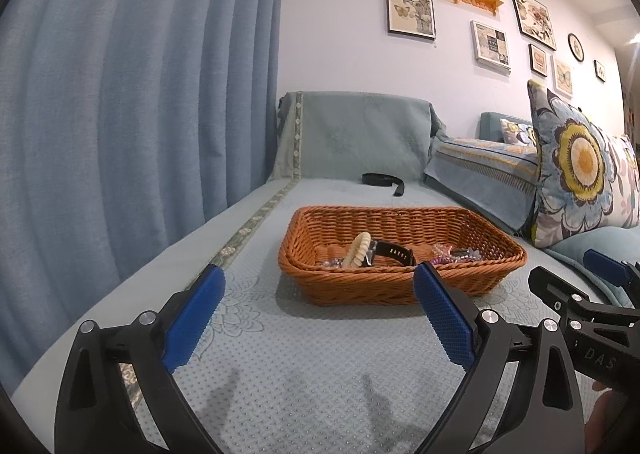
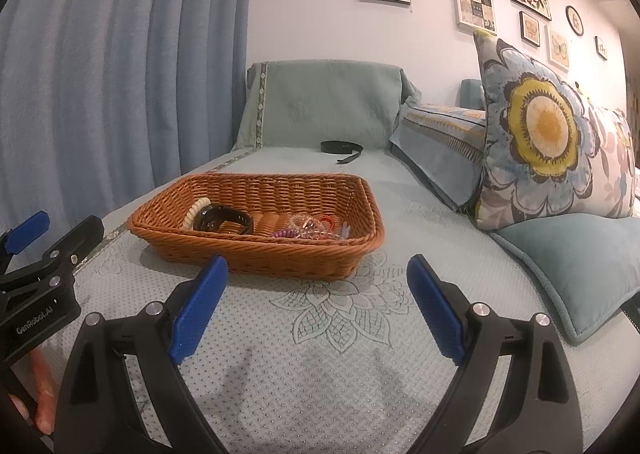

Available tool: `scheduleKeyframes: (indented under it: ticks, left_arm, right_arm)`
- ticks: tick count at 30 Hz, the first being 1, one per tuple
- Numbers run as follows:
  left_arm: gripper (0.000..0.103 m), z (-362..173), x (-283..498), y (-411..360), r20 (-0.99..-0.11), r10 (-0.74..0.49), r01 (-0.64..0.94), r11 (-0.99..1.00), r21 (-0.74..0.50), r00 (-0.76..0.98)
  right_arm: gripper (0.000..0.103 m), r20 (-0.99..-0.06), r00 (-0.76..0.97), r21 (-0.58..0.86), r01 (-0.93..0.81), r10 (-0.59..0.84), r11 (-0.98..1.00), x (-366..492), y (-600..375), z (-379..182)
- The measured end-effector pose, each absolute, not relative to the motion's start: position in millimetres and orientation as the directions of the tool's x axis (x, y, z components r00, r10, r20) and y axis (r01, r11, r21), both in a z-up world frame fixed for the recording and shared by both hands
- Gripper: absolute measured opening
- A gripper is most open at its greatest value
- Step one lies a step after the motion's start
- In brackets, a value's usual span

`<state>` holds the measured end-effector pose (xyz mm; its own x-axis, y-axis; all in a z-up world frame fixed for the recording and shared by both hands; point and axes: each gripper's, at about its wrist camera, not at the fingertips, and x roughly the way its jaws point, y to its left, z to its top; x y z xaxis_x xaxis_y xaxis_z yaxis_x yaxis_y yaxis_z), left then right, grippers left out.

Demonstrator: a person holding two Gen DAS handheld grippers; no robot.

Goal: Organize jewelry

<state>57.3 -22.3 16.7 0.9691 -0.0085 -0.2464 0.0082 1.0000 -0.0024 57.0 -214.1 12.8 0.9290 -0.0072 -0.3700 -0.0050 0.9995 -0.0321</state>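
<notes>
A brown wicker basket (image 1: 400, 286) (image 2: 280, 266) rests on the pale blue sofa seat. Inside it lie a cream beaded bracelet (image 1: 359, 250) (image 2: 197, 209), a black watch (image 1: 394, 252) (image 2: 224, 218), and a heap of pink, purple and clear hair ties and beads (image 1: 454, 254) (image 2: 308, 229). A black strap (image 1: 382, 179) (image 2: 342, 147) lies on the seat beyond the basket. My left gripper (image 1: 320, 294) stands open just short of the basket's near wall, holding nothing. My right gripper (image 2: 318, 286) is open too, near the basket's front right corner, with nothing between its fingers.
Blue curtains (image 1: 140, 113) hang along the left. Floral cushions (image 1: 576, 161) (image 2: 540, 133) and a plain blue cushion (image 2: 572, 258) lean on the right. The sofa back (image 1: 356, 133) rises behind. Framed pictures (image 1: 410, 7) cover the wall. A hand (image 2: 42, 394) holds the left tool.
</notes>
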Motion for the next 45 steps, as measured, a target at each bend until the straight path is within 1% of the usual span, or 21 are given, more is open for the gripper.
scheduleKeyframes:
  ticks: [6, 45]
  left_arm:
    - [0.094, 16.0, 56.0, -23.6, -0.245, -0.011, 0.011, 1.0, 0.002, 0.969]
    - [0.095, 14.9, 56.9, -26.1, -0.248, -0.011, 0.014, 1.0, 0.009, 0.969]
  right_arm:
    - [0.09, -0.37, 0.929, -0.026, -0.005, -0.005, 1.0, 56.9, -215.5, 12.7]
    - [0.09, -0.385, 0.923, 0.01, -0.011, 0.014, 1.0, 59.9, -218.9, 13.0]
